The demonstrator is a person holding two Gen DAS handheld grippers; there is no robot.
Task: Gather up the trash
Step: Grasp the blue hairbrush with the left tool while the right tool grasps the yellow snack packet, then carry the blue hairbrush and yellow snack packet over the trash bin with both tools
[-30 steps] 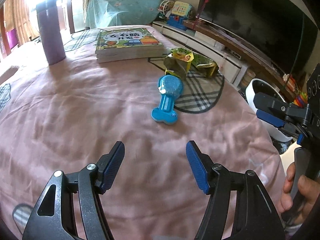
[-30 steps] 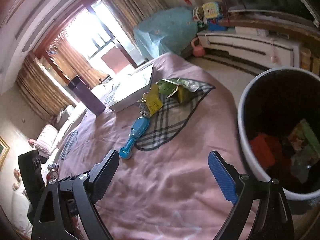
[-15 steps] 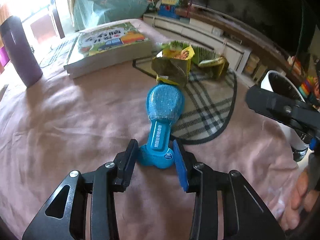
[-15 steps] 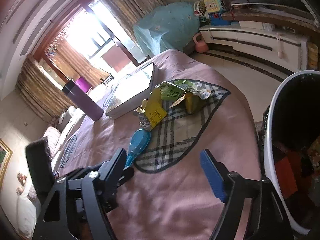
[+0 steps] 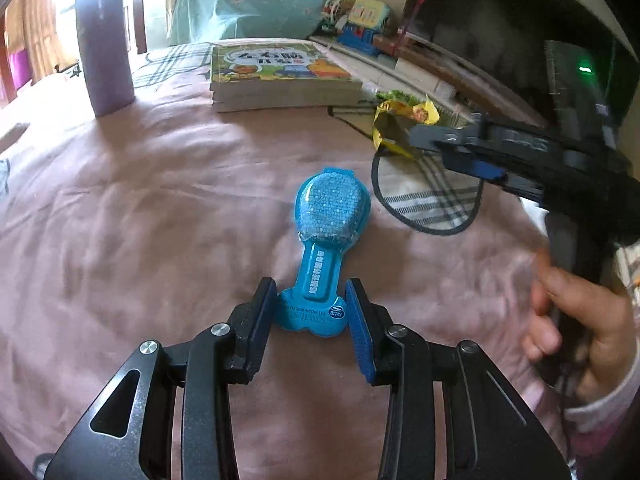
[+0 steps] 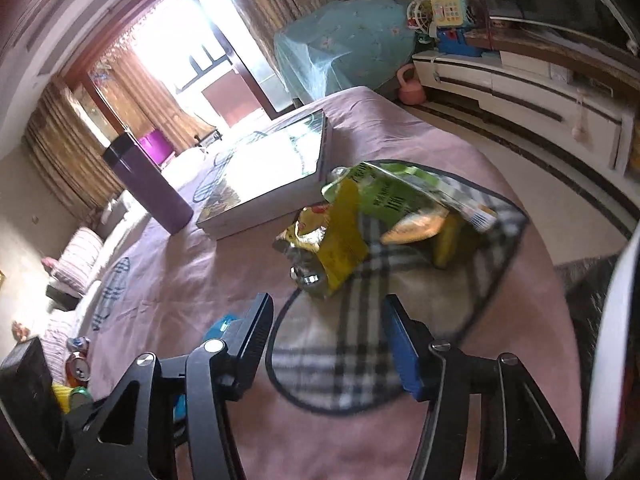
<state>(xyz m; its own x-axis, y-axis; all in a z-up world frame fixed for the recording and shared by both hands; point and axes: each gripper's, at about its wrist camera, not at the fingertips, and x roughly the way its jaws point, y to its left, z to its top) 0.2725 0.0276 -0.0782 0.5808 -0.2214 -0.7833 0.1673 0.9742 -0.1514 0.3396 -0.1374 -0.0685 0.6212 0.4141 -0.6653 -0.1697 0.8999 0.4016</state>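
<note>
A blue plastic blister pack (image 5: 326, 240), shaped like a paddle, lies on the pink cloth. My left gripper (image 5: 310, 312) is shut on its near end. Crumpled yellow and green snack wrappers (image 6: 360, 216) lie on a plaid patch (image 6: 360, 356) past it, and they also show in the left wrist view (image 5: 400, 116). My right gripper (image 6: 328, 324) is open and empty, low over the plaid patch just short of the wrappers. It shows from the side in the left wrist view (image 5: 452, 144). A white bin rim (image 6: 616, 340) stands at the right edge.
A stack of picture books (image 5: 280, 76) and a purple flask (image 5: 106, 44) stand at the back of the table. A TV cabinet (image 6: 528, 88) with toys runs along the right wall. Cans (image 6: 78, 364) lie at the lower left.
My left gripper moved forward and closed on the blue pack's near end. My right gripper swung left from the bin toward the wrappers, its jaws narrower than before.
</note>
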